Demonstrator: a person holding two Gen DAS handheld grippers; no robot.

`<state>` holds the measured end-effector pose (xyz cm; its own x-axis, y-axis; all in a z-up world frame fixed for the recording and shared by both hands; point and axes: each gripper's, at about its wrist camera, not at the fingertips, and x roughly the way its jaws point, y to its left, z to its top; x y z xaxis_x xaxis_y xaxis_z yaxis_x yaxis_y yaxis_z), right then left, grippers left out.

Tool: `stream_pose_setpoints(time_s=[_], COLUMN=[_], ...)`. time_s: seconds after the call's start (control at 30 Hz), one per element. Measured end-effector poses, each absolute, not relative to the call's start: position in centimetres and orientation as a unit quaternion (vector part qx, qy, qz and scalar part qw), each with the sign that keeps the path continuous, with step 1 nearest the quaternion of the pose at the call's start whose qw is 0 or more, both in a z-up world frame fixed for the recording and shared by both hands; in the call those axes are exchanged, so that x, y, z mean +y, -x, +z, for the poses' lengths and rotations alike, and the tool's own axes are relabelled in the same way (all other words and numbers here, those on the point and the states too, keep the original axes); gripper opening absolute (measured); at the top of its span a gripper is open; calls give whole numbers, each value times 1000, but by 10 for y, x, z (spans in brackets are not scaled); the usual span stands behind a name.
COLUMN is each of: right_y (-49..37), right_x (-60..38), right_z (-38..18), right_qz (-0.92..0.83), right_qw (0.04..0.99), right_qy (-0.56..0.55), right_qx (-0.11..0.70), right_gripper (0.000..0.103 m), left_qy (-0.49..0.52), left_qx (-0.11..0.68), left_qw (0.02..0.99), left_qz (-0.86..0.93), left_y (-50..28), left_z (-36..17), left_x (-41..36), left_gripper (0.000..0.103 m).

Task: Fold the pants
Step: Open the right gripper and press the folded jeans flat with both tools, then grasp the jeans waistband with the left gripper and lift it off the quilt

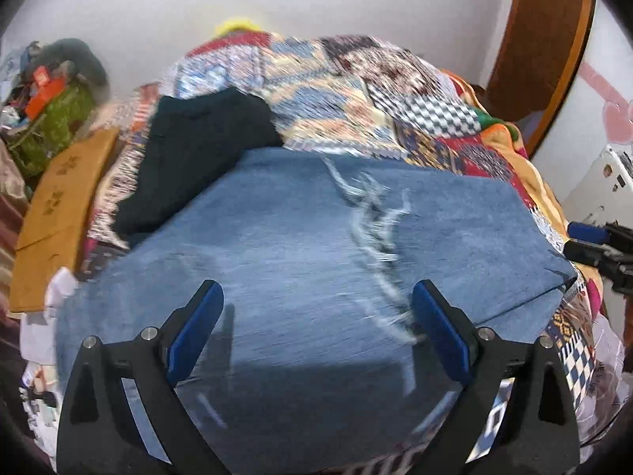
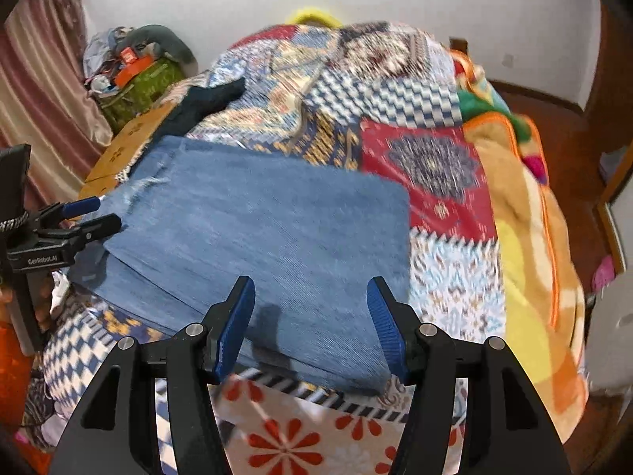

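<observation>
Folded blue jeans lie lengthwise along the patchwork bedspread's near edge, a dark garment touching their far left corner; left gripper and right gripper both spread, empty.

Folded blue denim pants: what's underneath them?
The folded blue denim pants lie on the multicoloured patchwork bedspread. Whatever sits directly beneath the denim is covered.

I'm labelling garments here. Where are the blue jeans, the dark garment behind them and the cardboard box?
blue jeans point(image 2: 277, 229), right wrist view, middle of the folded denim.
dark garment point(image 1: 198, 154), left wrist view, its centre.
cardboard box point(image 1: 59, 206), left wrist view, top face.
</observation>
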<state>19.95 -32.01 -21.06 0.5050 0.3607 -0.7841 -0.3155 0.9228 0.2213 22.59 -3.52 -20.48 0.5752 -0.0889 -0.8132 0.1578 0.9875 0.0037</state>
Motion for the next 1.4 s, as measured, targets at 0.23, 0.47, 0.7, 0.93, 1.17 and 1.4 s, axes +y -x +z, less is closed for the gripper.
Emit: stream_pose_setpoints(time_s=[0.23, 0.47, 0.7, 0.93, 1.17, 1.4], right_y=[-205, -214, -219, -225, -225, -226], right_x=[-286, -229, -178, -171, -173, -173], right_z=[-181, -174, -201, -222, -222, -222], right_qz=[227, 278, 310, 311, 316, 317], right_qw=[880, 872, 850, 832, 830, 829], right_qy=[-8, 3, 32, 25, 21, 16], right_qx=[418, 403, 425, 458, 459, 460], right_gripper=[55, 55, 55, 55, 55, 55], left_qy=[5, 98, 210, 318, 417, 462], left_qx=[419, 429, 494, 550, 558, 516], left_qw=[908, 895, 840, 770, 717, 721], left_qz=[15, 72, 82, 56, 5, 18], left_y=[-203, -171, -145, -136, -145, -172], left_z=[-172, -175, -223, -279, -319, -323], left_x=[45, 133, 190, 201, 189, 202], left_gripper=[97, 99, 99, 99, 99, 96])
